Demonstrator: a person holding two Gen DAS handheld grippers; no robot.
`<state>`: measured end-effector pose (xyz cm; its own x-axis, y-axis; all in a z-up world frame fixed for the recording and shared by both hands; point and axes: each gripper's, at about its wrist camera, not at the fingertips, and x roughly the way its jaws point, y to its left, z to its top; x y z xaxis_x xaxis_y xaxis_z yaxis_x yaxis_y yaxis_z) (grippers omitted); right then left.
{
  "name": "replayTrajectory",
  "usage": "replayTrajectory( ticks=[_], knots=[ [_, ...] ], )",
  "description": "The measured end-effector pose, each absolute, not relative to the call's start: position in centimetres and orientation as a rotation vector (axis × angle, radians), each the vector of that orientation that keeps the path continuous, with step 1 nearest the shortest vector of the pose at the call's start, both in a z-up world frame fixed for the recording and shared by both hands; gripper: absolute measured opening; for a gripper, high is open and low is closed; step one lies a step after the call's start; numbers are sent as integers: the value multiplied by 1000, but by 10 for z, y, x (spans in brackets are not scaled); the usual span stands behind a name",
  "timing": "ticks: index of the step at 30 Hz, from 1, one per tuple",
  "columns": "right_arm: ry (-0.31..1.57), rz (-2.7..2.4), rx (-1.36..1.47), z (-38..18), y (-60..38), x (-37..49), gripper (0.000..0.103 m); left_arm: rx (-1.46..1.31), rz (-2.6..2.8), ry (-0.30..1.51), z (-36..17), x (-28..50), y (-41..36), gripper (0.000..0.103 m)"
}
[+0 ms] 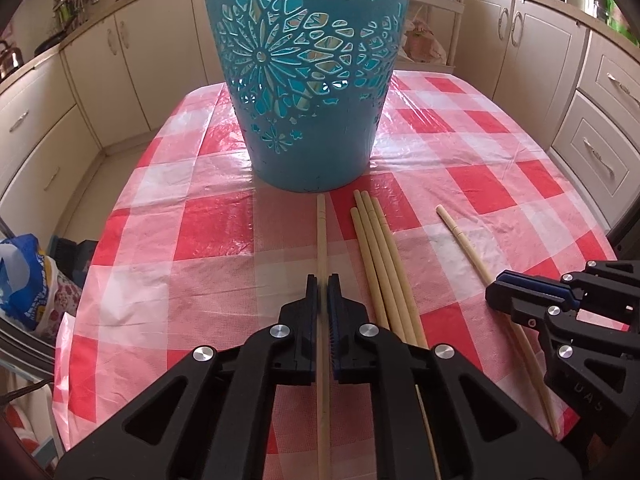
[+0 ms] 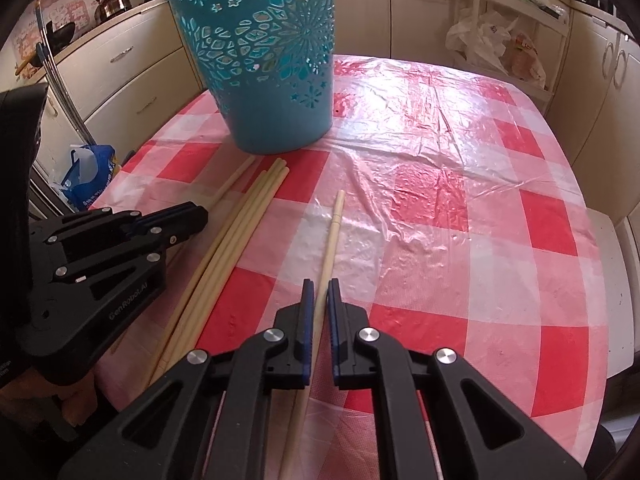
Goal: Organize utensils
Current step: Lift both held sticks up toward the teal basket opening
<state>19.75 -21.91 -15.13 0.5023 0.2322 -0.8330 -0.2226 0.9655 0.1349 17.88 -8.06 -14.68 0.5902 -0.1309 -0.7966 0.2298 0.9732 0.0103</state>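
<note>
A teal cut-out basket (image 1: 308, 76) stands on the red-and-white checked table (image 1: 200, 232); it also shows in the right wrist view (image 2: 272, 76). Long pale chopsticks lie in front of it. My left gripper (image 1: 323, 280) is shut on a single chopstick (image 1: 321, 232) that points toward the basket. A bundle of several chopsticks (image 1: 380, 256) lies just to its right. My right gripper (image 2: 321, 285) has narrow jaws around another single chopstick (image 2: 332, 236), and the stick touches the left pad. The right gripper shows at the right of the left wrist view (image 1: 500, 292), the left gripper at the left of the right wrist view (image 2: 196, 216).
Cream kitchen cabinets (image 1: 120, 80) surround the table. A blue-and-white bag (image 1: 24, 280) sits on the floor at the left. A white rack with plastic bags (image 2: 504, 40) stands behind the table. The checked cloth (image 2: 460, 200) stretches to the right.
</note>
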Motion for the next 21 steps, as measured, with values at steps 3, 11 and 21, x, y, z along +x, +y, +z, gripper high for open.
replayTrajectory(
  ticks=[3, 11, 21],
  knots=[
    [1003, 269, 66, -152, -224, 198, 7, 65, -218, 898, -143, 175, -72, 5],
    [965, 274, 207, -157, -240, 196, 6, -229, -338, 743, -104, 163, -16, 5],
    [900, 299, 319, -162, -253, 189, 6, -434, -479, 475, -8, 174, 17, 5]
  ],
)
